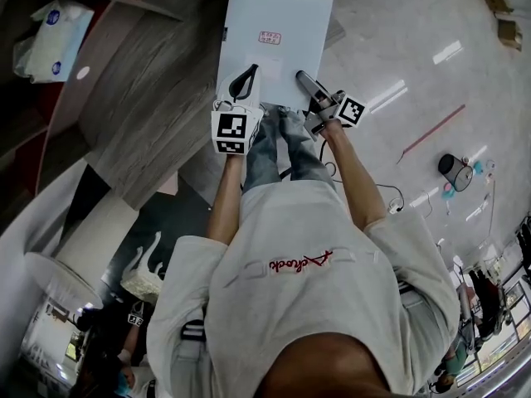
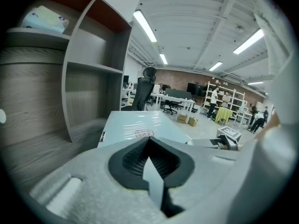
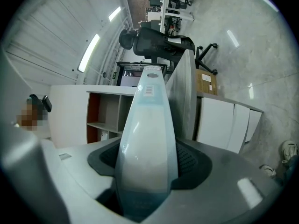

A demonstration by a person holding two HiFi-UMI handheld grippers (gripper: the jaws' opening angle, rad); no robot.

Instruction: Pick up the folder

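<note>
Left gripper (image 1: 246,81) and right gripper (image 1: 304,81) clench jaws on one edge of the pale-blue flat plastic folder (image 1: 274,31) — paired grips likely steady it.

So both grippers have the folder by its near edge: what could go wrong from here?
1. The left gripper pinches only a thin edge of the folder, which might slip out of the jaws.
2. The right gripper also holds at the near edge, so the rest of the folder sticks out unsupported and could sag or twist.
3. The shelf stands close on the folder's left, and a swing that way might knock it.
</note>
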